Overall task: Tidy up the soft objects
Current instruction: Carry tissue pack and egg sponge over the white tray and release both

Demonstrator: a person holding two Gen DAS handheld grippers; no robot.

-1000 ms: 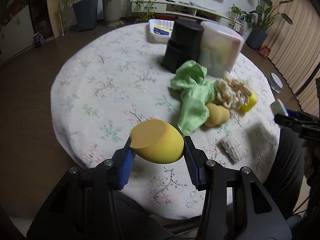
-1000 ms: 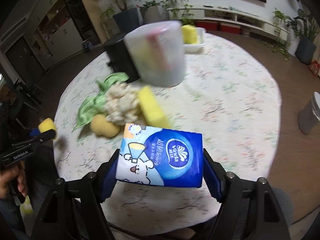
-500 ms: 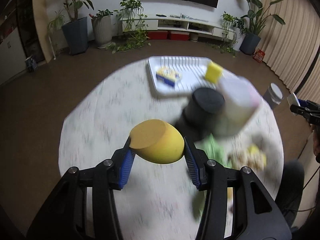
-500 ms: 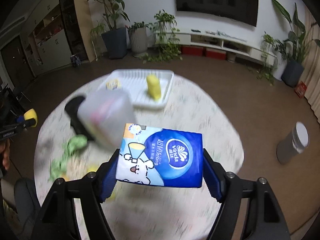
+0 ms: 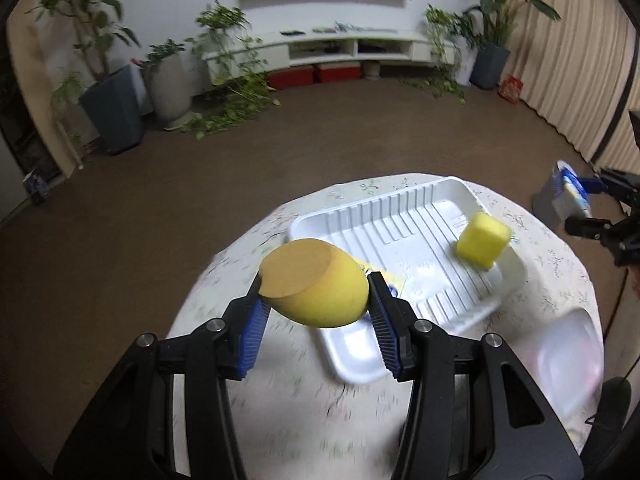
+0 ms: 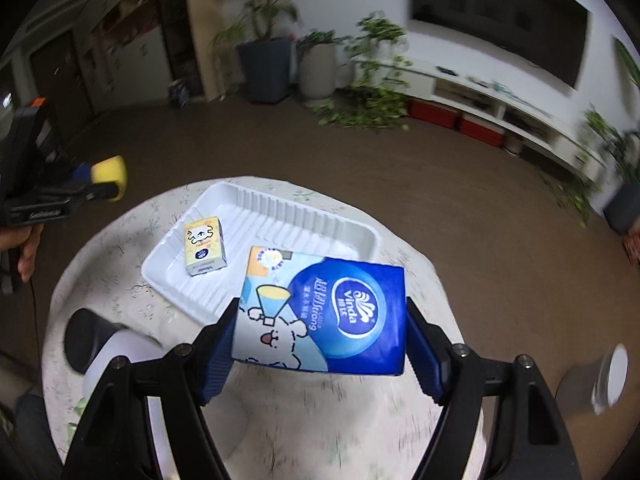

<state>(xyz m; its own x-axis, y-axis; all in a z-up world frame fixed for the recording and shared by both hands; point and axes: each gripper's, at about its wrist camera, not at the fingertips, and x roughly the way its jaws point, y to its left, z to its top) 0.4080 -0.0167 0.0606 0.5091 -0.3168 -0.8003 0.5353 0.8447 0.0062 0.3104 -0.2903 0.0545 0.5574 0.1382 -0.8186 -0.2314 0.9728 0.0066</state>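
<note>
Left wrist view: your left gripper (image 5: 316, 298) pinches the yellow egg sponge (image 5: 314, 284) above the bench (image 5: 280, 420). Your right gripper (image 6: 320, 330) clamps the blue tissue pack (image 6: 324, 316). Farther off, the white tray (image 6: 360, 236) holds a small tissue pack (image 6: 204, 246) and a yellow block sponge (image 5: 484, 242).

I am counting two grippers: the left gripper (image 5: 316, 300) and the right gripper (image 6: 320, 332). I am seeing one white tray (image 5: 400, 216) sitting on one round table (image 5: 320, 420). I am counting two tissue packs: a blue pack (image 6: 324, 316) and a small yellow pack (image 6: 203, 245). I am counting two yellow sponges: an egg-shaped sponge (image 5: 316, 284) and a block sponge (image 5: 482, 242). I am noting one translucent container (image 5: 568, 360) and one black cylinder (image 6: 86, 340), both blurred. I am counting five potted plants in the left wrist view, though blur is making that count uncertain.
</note>
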